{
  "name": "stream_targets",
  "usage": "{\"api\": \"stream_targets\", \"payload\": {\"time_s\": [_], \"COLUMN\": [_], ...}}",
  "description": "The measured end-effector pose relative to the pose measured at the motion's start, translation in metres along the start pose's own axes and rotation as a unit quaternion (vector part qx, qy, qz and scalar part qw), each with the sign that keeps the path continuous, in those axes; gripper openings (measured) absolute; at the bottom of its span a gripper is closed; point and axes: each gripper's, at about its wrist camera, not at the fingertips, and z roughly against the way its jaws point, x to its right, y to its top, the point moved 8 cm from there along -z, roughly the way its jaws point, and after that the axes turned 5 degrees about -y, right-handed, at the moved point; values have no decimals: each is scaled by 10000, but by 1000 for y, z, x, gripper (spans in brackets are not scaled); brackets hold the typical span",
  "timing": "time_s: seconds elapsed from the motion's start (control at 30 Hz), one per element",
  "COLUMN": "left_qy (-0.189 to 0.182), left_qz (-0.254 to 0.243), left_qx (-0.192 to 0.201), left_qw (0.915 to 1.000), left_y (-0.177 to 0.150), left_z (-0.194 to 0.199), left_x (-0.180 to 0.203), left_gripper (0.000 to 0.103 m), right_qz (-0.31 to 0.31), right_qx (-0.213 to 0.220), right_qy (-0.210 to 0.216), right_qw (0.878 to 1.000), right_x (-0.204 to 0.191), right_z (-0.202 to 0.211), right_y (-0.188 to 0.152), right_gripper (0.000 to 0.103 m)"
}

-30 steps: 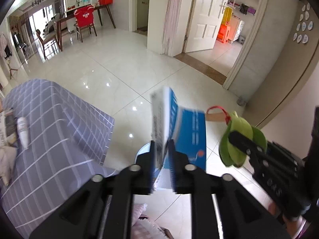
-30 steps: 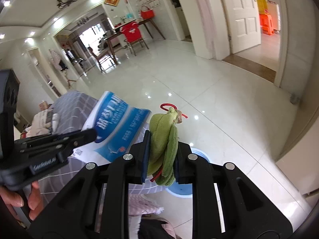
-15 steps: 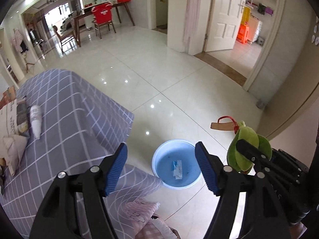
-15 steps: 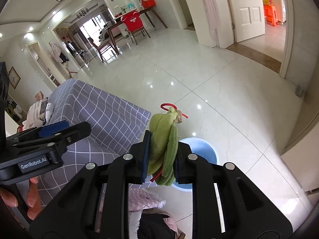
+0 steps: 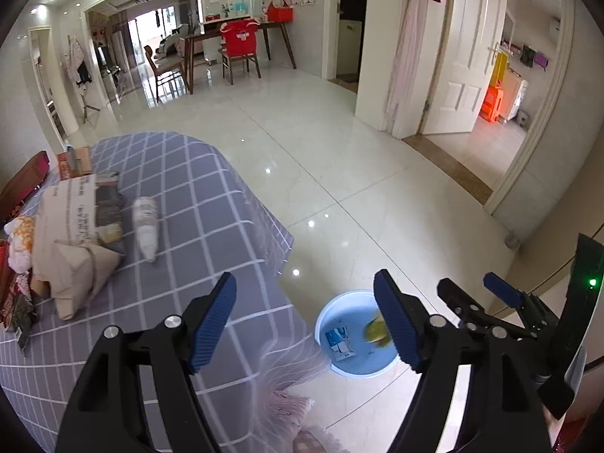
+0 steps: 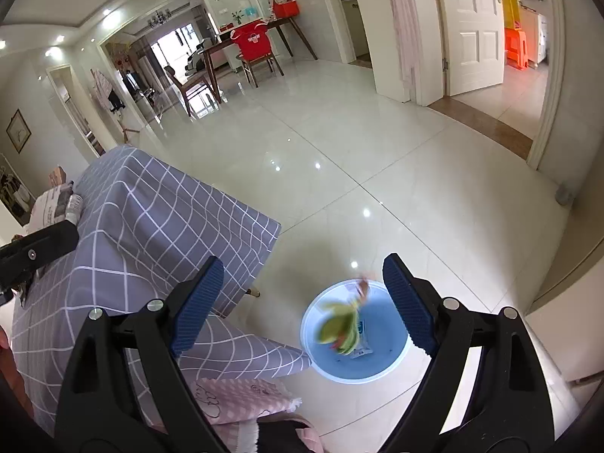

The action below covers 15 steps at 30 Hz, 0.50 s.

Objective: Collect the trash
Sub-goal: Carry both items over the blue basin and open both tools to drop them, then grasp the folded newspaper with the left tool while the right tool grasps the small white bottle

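A light blue bin (image 5: 322, 324) (image 6: 392, 355) stands on the tiled floor below both grippers. A blue and white wrapper (image 5: 339, 341) lies inside it. A green toy (image 6: 339, 326), blurred, is falling into the bin; it shows in the left wrist view (image 5: 373, 334) too. My left gripper (image 5: 305, 324) is open and empty above the table edge. My right gripper (image 6: 302, 302) is open and empty above the bin; it also shows from the left wrist view (image 5: 472, 294). On the table lie a white bottle (image 5: 145, 226) and paper packets (image 5: 71, 234).
The table wears a grey checked cloth (image 5: 196, 226) (image 6: 151, 226). A pink cloth (image 6: 241, 396) lies below its near edge. Dining table and chairs (image 5: 234, 45) stand far back. A white door (image 5: 468, 60) is open at the right.
My left gripper opened and dropped the blue wrapper into the bin. My right gripper has just opened and let go of the green toy, which is falling into the bin. Both views tilted down.
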Motion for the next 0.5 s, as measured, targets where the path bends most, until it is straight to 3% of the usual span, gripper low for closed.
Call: {"api": "stream_targets", "payload": {"time_s": [0.23,0.5], "left_qy": [281,1103], "left_qz": [168,254], "left_qx": [248,487], "left_qw": [9992,9924], "left_y": [0,-6], "left_z": [24,46], "left_x": [-36,-119], "left_gripper": [74,74], "right_qz": [187,743], "right_qx": [79,173], "right_qy": [347,1012], "right_qw": [9992,9919], "right_x": [-34,-120], "right_z": [24,44], "right_y": [5,18], "right_gripper": [85,85]}}
